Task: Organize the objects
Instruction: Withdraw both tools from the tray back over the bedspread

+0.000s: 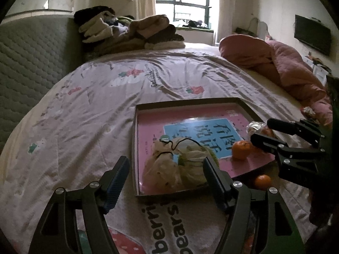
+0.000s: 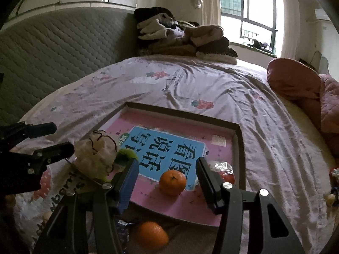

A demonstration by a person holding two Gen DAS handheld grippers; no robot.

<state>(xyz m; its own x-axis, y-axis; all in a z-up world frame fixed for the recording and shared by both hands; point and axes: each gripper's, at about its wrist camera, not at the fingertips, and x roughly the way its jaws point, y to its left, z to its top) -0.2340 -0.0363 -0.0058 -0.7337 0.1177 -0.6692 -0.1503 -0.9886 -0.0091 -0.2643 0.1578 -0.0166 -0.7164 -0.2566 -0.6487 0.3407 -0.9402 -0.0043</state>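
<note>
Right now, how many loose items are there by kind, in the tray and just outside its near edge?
Oranges: 2, one in the tray, one outside the near edge
Drawstring pouches: 1
Clear plastic-wrapped items: 1
Total: 4

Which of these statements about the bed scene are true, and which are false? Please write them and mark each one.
1. One orange lies inside the shallow box. True.
2. A second orange lies outside the box, on the bed. True.
3. The right claw grips an orange. False: its fingers stand apart, holding nothing.
4. The mesh pouch lies outside the box. False: it lies inside.
5. The left claw is open. True.
</note>
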